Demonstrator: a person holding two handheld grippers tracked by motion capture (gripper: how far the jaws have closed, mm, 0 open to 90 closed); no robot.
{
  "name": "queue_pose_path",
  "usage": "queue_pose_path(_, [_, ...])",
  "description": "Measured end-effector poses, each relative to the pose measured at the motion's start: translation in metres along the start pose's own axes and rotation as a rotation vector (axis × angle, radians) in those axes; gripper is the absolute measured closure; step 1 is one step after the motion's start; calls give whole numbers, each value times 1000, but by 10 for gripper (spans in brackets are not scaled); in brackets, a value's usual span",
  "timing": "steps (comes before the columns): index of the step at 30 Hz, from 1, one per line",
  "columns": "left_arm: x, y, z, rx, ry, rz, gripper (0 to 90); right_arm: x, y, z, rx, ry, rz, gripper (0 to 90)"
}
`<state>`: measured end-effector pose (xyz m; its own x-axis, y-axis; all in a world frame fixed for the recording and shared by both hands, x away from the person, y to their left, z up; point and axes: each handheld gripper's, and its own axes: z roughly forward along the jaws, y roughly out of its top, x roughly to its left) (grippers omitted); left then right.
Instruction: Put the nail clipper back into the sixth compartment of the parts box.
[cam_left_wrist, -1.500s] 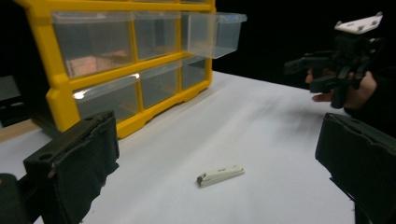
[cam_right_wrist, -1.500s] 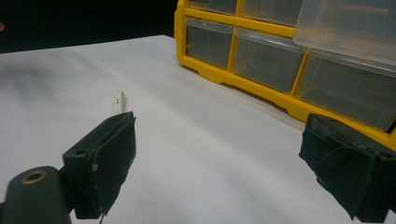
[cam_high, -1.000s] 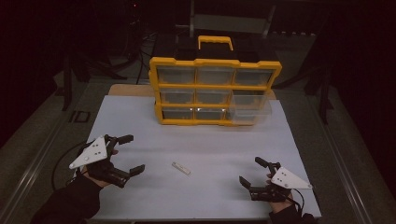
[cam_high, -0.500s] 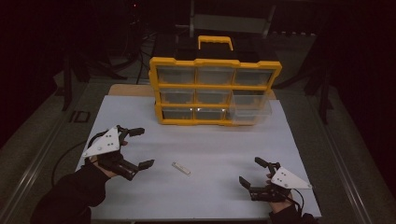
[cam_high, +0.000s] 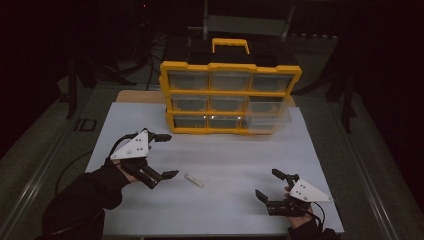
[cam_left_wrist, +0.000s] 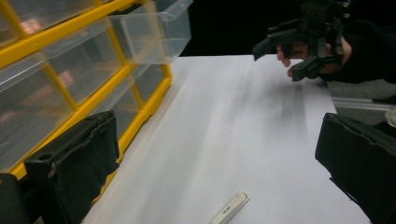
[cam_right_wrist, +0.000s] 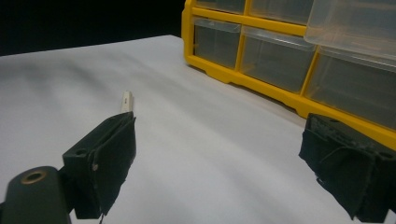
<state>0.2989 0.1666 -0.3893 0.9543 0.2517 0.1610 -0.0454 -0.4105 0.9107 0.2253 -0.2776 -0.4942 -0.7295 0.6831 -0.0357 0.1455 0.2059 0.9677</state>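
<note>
White sheet (cam_high: 240, 160) covers the desk (cam_high: 135, 96), nothing grasped yet. Left tongs (cam_high: 161, 155) held wide apart, empty, tilted toward the middle of the sheet. In the left gripper view both black pads are spread with bare sheet between them.

Small white flat stick (cam_high: 193, 180), maybe a USB stick or test strip, too small to tell. It lies loose on the sheet just beside the left tongs, toward the right tongs, touching neither. It sits a bit below the gap of the left jaws in the left gripper view (cam_left_wrist: 229, 208), so not yet lined up inside them.

Yellow drawer organiser (cam_high: 231, 97) stands upright, well beyond both tongs, with clear drawers. One clear drawer (cam_high: 267, 116) on its right side is pulled out and sticks forward, looks empty from here. The rest look pushed in.

Right tongs (cam_high: 272, 185) also spread wide, empty, low over the near right part of the sheet, well apart from the stick. The right gripper view has the stick (cam_right_wrist: 127, 101) far off past its left jaw.

Judgement: early stage, approach only. Drawer already open, likely the destination. Left to do: close on the stick, lift, carry to the open drawer, drop, maybe shut the drawer.
</note>
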Motion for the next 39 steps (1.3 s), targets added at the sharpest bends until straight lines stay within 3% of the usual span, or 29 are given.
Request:
queue_pose_path(10, [6, 2, 23, 59, -51, 50, 5, -1, -1, 0, 0, 6, 3, 106])
queue_pose_path(26, [10, -26, 60, 191, -124, 65, 5, -1, -2, 2, 6, 13, 1, 106])
queue_pose_path(39, [7, -45, 83, 299, -226, 97, 52, -2, -4, 3, 15, 16, 5, 106])
